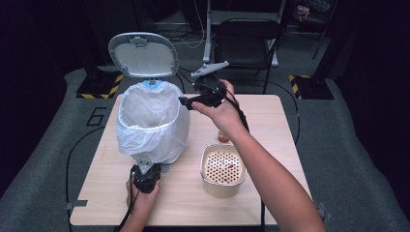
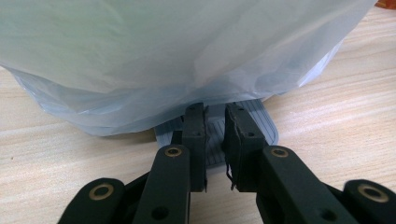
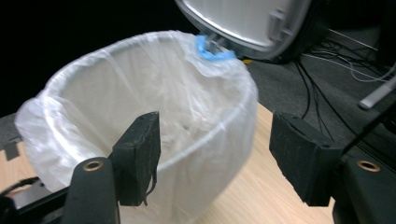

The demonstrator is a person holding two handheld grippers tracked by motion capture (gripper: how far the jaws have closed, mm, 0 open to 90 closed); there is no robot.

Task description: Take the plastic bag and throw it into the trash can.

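Now one left gripper point(image 1: 145, 175) presses one bin pedal point(image 2: 219, 135), jaws closed; one right gripper point(image 1: 186, 102), jaws open.

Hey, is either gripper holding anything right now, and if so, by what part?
Neither holds anything. The left gripper has its jaws shut, pressing down on the bin's pedal. The right gripper stands open beside the bin, with nothing between its jaws.

A round cream container point(image 1: 223, 170) with a perforated, red-flecked top sits at lower centre of the wooden table point(image 1: 270, 121); a small orange jar point(image 1: 223, 137) just behind it; a dark folding chair point(image 1: 247, 41) at upper centre.
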